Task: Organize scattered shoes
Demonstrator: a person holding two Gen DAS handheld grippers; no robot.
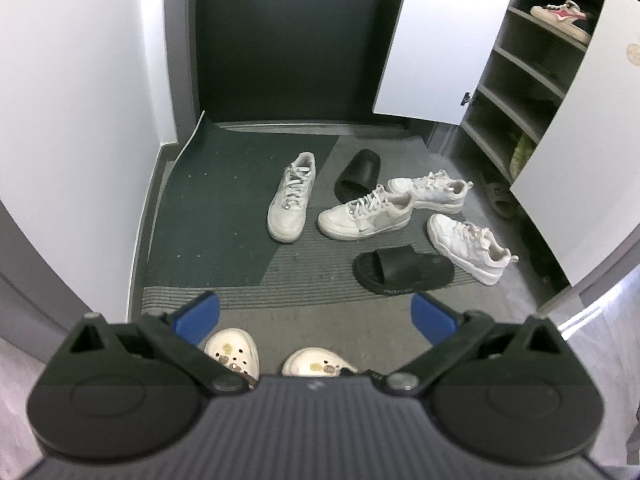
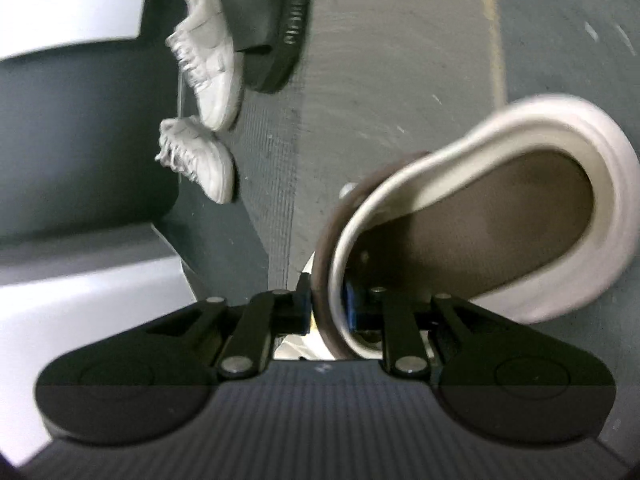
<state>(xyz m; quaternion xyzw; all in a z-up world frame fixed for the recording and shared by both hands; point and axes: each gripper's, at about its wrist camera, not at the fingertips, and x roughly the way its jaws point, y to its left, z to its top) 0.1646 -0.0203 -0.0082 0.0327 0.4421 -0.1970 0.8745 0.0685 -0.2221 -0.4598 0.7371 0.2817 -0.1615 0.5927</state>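
White foam, brown footbed: a clog (image 2: 500,216) is pinched by its heel rim between the blue pads of the right gripper (image 2: 328,304), which are squeezed nearly together on it, and it's seen tilted above the grey floor. The left gripper (image 1: 314,316) is held wide apart with nothing in it, aimed down at the mat (image 1: 224,216). Two more white clogs (image 1: 234,350) are spotted just under it. Scattered on the mat: a white sneaker (image 1: 290,198) lying lengthwise, another white sneaker (image 1: 366,214) crosswise beside it, a black slide (image 1: 358,174) behind them, a second black slide (image 1: 402,270) closer in, and two further white sneakers (image 1: 430,190) toward the open shoe cabinet (image 1: 532,92), where a pink-and-white shoe (image 1: 562,18) is parked on an upper shelf
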